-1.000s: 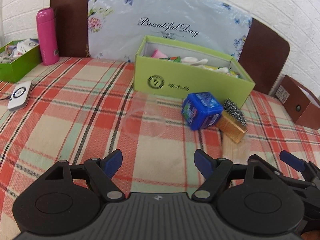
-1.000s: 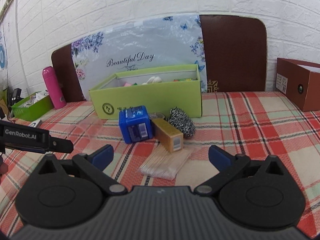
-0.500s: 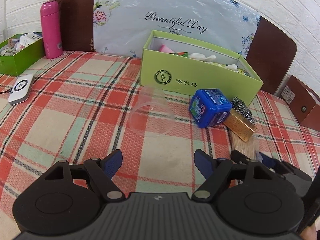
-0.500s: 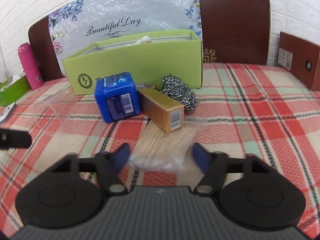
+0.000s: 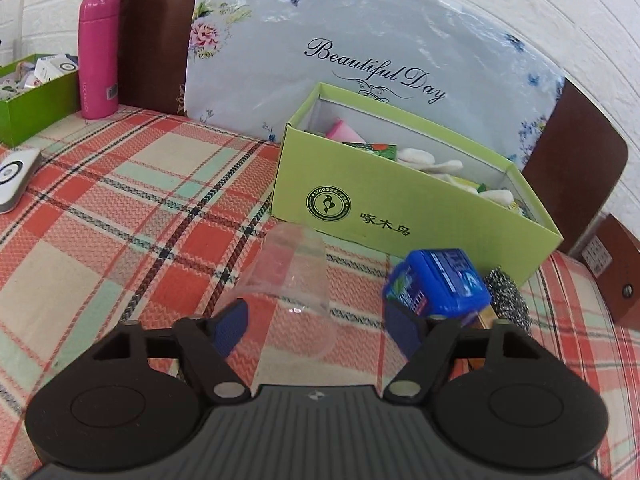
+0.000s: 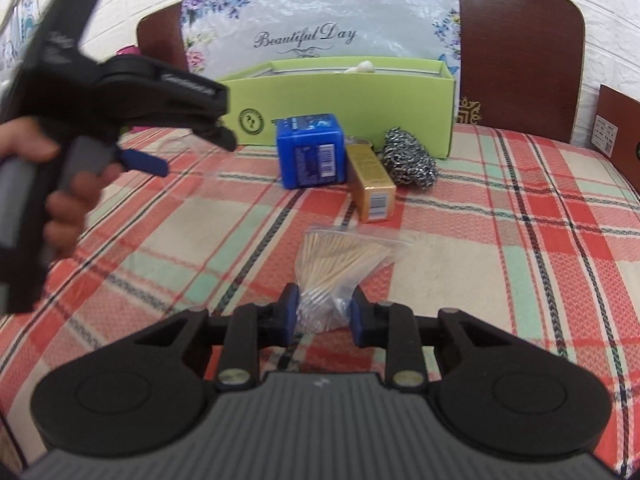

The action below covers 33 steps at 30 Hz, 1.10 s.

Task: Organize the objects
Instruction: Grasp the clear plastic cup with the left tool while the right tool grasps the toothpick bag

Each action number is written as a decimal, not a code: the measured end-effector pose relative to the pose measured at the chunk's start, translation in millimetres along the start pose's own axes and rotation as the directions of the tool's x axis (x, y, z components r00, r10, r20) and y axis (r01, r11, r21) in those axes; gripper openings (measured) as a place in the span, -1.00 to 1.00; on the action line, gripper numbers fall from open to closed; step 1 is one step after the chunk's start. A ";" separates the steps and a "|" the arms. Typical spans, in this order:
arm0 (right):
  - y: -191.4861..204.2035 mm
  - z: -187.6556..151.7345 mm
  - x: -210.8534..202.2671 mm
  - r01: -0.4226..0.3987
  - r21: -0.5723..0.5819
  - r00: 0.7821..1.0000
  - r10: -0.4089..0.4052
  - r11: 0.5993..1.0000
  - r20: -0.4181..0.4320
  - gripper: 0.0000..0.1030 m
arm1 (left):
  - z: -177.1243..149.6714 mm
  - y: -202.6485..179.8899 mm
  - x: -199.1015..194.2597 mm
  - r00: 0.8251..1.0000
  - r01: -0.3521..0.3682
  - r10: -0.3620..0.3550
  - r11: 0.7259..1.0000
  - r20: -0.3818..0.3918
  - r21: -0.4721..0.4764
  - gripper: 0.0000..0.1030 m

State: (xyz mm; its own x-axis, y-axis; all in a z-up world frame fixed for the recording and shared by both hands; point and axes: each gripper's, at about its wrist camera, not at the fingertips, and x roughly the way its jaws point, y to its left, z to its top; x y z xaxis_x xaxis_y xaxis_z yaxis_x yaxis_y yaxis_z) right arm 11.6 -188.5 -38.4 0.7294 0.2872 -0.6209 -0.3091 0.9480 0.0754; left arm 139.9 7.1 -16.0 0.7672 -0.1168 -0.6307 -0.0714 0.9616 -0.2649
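Observation:
A clear plastic cup (image 5: 296, 280) lies on its side on the plaid cloth, its mouth between the fingers of my open left gripper (image 5: 316, 326). My right gripper (image 6: 323, 313) is shut on a clear bag of toothpicks (image 6: 340, 264) resting on the cloth. A blue box (image 6: 312, 151), a gold box (image 6: 372, 186) and a steel scourer (image 6: 410, 162) lie in front of the open light-green box (image 5: 400, 204), which holds several items. The blue box (image 5: 438, 282) sits just right of my left gripper.
A pink bottle (image 5: 98, 54) and a dark green box (image 5: 32, 108) stand at far left, with a white device (image 5: 14, 178) on the cloth. A brown box (image 6: 618, 132) stands at right. A floral board (image 5: 360, 60) leans behind the light-green box.
My left gripper has moved forward until the cup's mouth lies between its fingers. My right gripper has moved down onto the toothpick bag and closed on it.

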 end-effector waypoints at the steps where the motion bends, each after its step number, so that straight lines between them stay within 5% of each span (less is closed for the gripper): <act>1: 1.1 -0.5 -1.2 -0.014 -0.004 1.000 0.014 1.000 -0.001 -0.50 | 0.6 1.5 3.6 1.000 0.014 -0.014 1.000 -0.010 0.008 -0.21; 3: 2.7 -1.9 -3.4 -0.042 -0.011 0.999 0.042 0.999 -0.004 -0.50 | -0.3 6.2 8.2 0.998 0.042 -0.040 0.999 -0.052 0.021 -0.72; 6: 4.0 -4.0 -5.9 -0.059 -0.032 0.998 0.058 0.998 -0.005 -0.50 | -8.6 12.9 -3.1 0.993 0.093 -0.088 0.994 -0.082 0.059 -0.90; 8: 1.0 -4.7 -7.3 -0.056 -0.023 0.998 0.056 0.998 -0.007 -0.49 | -18.0 13.5 -20.7 0.987 0.133 -0.120 0.983 -0.106 0.127 -0.91; 11: -2.6 -4.0 -8.1 -0.035 0.014 0.999 0.035 0.999 -0.011 -0.18 | -34.3 16.0 -49.1 0.978 0.189 -0.167 0.964 -0.127 0.189 -0.90; 15: 2.4 -2.6 -8.7 -0.016 0.011 1.000 0.016 1.000 -0.008 0.14 | -47.1 17.4 -66.4 0.985 0.164 -0.149 0.964 -0.087 0.210 -0.85; 20: 9.6 -1.9 -9.6 0.054 -0.032 0.999 -0.054 0.998 0.001 0.19 | -50.1 19.5 -62.5 0.987 0.149 -0.132 0.970 -0.094 0.195 -0.82; 24: 8.9 -0.1 -8.8 0.070 -0.017 0.998 -0.070 0.997 0.010 0.19 | -48.1 24.0 -62.3 0.993 0.108 -0.098 0.982 -0.071 0.155 -0.41; 26: 11.8 -0.3 -6.0 0.069 -0.028 0.998 -0.069 0.997 0.007 0.18 | -43.5 24.1 -61.8 0.994 0.106 -0.099 0.984 -0.054 0.141 -0.40; 28: 15.4 -1.7 -2.7 0.064 -0.048 0.998 -0.065 0.997 -0.009 -0.06 | -40.0 22.2 -59.9 0.992 0.122 -0.114 0.982 -0.061 0.144 -0.44; 31: 17.2 -3.2 -2.3 0.047 -0.053 0.999 -0.048 0.997 -0.009 -0.38 | -41.6 19.6 -58.7 0.988 0.145 -0.134 0.977 -0.081 0.158 -0.82; 33: 17.1 -1.7 -3.0 0.037 -0.049 0.999 -0.038 0.998 -0.011 -0.51 | -43.2 18.4 -59.1 0.985 0.159 -0.146 0.974 -0.089 0.164 -0.89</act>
State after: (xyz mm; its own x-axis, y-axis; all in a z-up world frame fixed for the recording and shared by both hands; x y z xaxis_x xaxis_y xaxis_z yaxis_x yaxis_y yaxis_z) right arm 3.1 -173.3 -36.5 0.7338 0.2496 -0.6319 -0.3115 0.9501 0.0136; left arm 65.7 20.9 -15.1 0.7094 -0.2776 -0.6479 0.1569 0.9583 -0.2388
